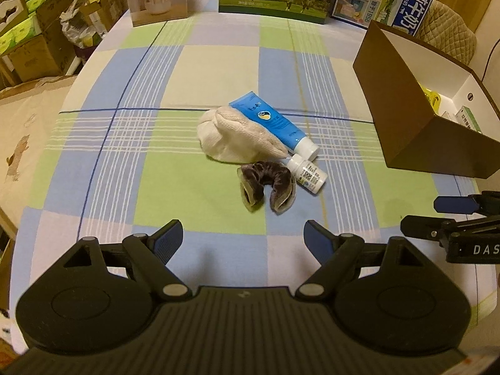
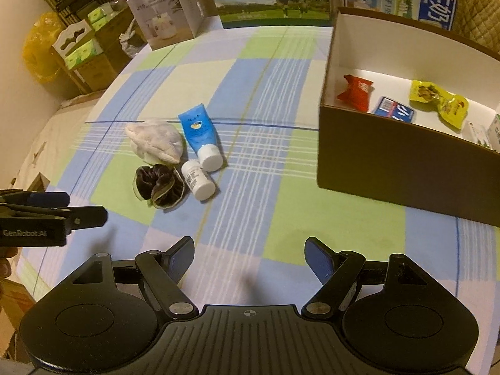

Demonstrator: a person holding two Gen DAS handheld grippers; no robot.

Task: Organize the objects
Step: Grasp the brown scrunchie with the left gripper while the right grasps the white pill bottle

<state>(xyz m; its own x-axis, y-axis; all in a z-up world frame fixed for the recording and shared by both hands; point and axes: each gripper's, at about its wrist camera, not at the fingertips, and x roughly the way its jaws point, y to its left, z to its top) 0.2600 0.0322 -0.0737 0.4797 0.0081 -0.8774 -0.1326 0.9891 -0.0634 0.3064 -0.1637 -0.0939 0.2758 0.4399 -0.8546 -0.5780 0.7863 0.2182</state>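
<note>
Both grippers hang over the table (image 2: 250, 218) with jaws apart and nothing in them; the left gripper (image 1: 243, 234) sits beside the right gripper (image 2: 249, 254). Ahead of them lie a tube (image 2: 200, 137), cloth (image 2: 154, 140), bottle (image 2: 198, 179) and scrunchie (image 2: 157, 186), all bunched together; the box (image 2: 406, 162) stands ahead and right of the right gripper, with snacks (image 2: 437, 100) inside.

A: What does the brown box (image 1: 415, 131) hide in the left wrist view?
B: Most of its contents; its near wall covers them.
A: And the white bottle (image 2: 198, 180)?
B: Its label print is too small to read.
</note>
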